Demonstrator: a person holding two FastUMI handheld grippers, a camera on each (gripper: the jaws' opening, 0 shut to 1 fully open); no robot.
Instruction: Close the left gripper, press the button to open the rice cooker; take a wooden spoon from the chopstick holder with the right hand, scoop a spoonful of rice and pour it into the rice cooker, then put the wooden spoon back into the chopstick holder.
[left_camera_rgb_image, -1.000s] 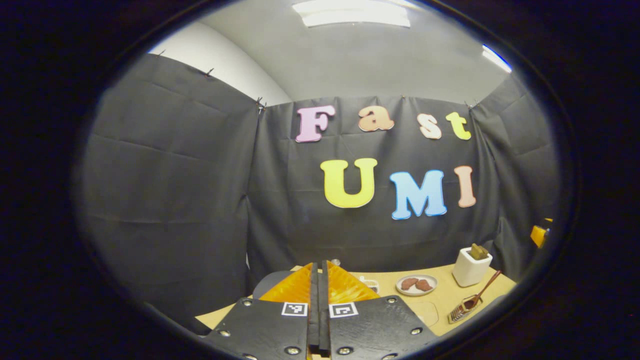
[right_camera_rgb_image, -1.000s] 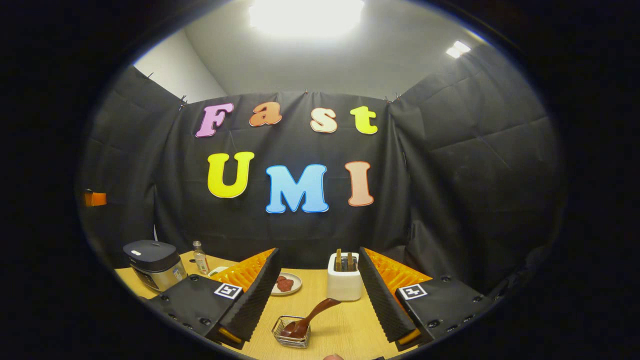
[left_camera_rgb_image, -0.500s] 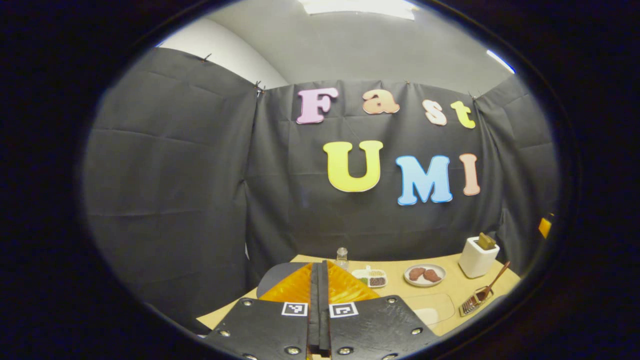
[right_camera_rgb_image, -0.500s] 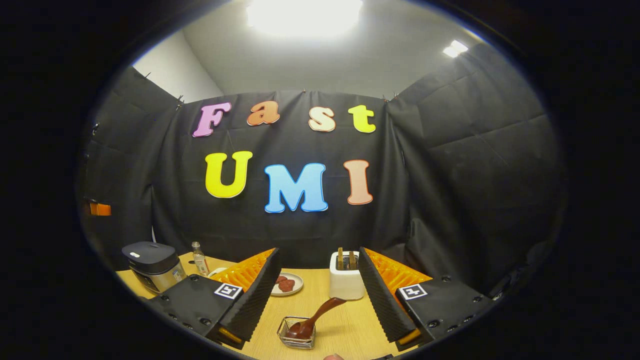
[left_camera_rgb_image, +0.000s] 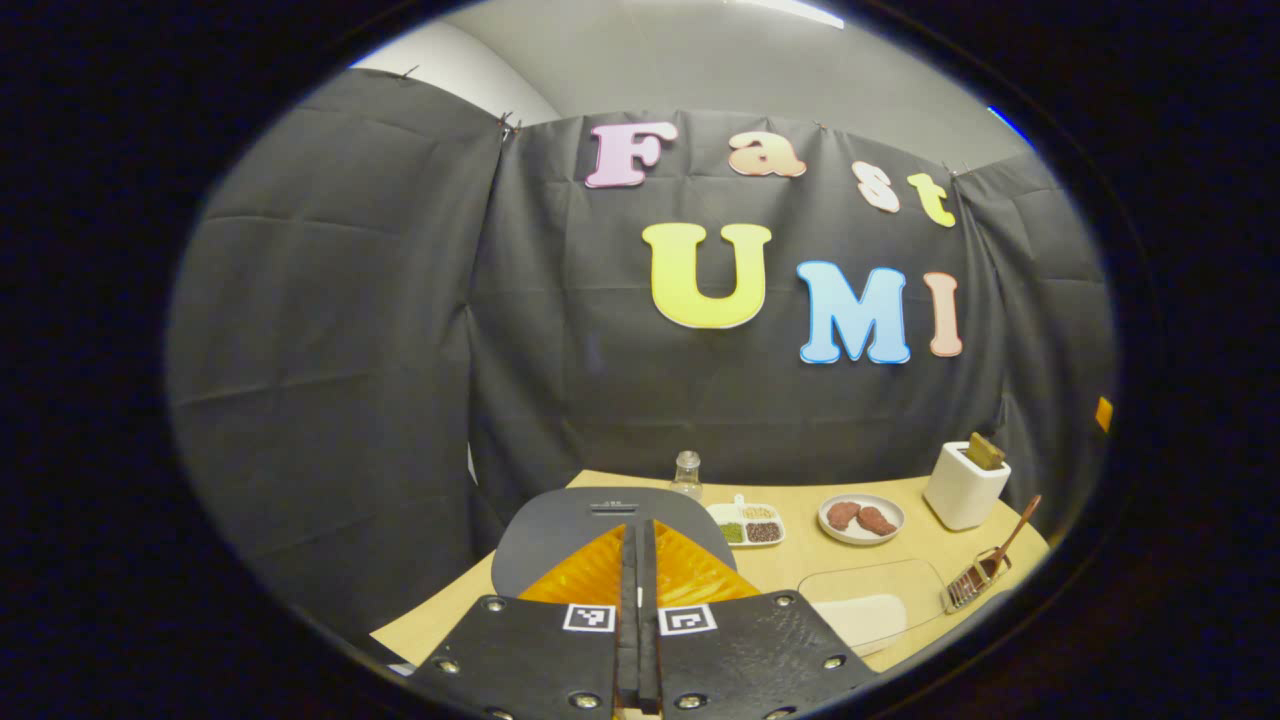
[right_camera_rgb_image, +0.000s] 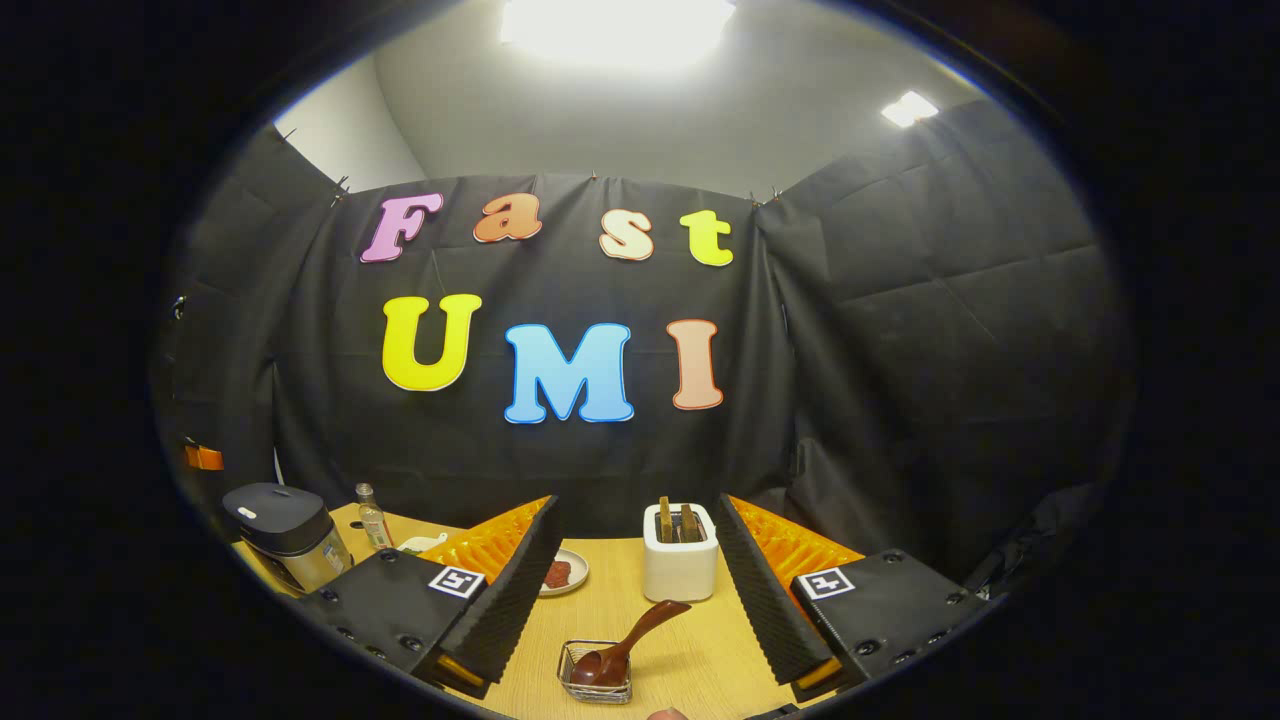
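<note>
Left claw (left_camera_rgb_image: 637, 560), fingers pressed together, is hovering just above the cooker (left_camera_rgb_image: 610, 525) lid; best to come straight down on the button near the lid's far edge. Right claw (right_camera_rgb_image: 632, 575) is gaping wide over the spoon (right_camera_rgb_image: 625, 645), right of the cooker.

Stood enclosed by black cloth walls (right_camera_rgb_image: 900, 330) — pale wooden table (right_camera_rgb_image: 690, 660) below, grey ceiling (right_camera_rgb_image: 640, 120) with bright light panels (right_camera_rgb_image: 615, 20) above.
</note>
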